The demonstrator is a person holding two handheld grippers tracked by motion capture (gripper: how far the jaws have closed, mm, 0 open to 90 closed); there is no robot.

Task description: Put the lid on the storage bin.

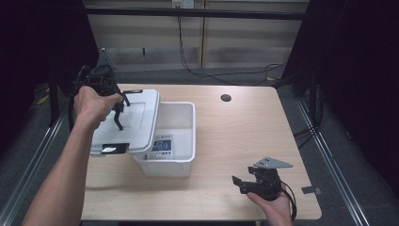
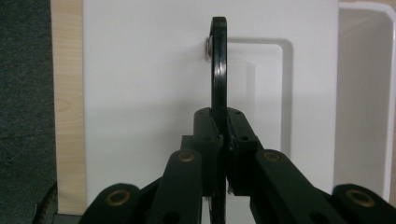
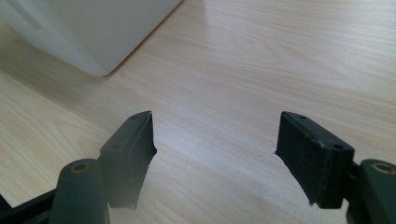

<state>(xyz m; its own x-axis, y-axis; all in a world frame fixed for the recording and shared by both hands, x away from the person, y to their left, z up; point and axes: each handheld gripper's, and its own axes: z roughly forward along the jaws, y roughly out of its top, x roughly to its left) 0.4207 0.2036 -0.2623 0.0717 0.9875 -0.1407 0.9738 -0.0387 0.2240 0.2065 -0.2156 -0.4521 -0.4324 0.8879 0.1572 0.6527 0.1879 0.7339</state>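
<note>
A white plastic lid point(image 1: 139, 120) with a black latch at each end hangs slanted over the left side of an open white bin point(image 1: 192, 136). My left gripper point(image 1: 119, 113) is shut on the lid's thin black handle point(image 2: 218, 70), which stands edge-on between the jaws in the left gripper view point(image 2: 223, 140). The lid's top point(image 2: 140, 93) lies below it, with the bin's inner wall point(image 2: 364, 93) to the right. My right gripper point(image 1: 239, 181) rests low over the table near the front right, open with nothing between its fingers point(image 3: 215, 140). A corner of the bin point(image 3: 93, 28) lies ahead of it.
The bin stands mid-left on a light wooden table point(image 1: 244, 136) and has a printed label point(image 1: 162, 146) on its front. A round cable hole point(image 1: 226, 98) lies at the table's back. Cables point(image 1: 221, 73) run over the floor behind.
</note>
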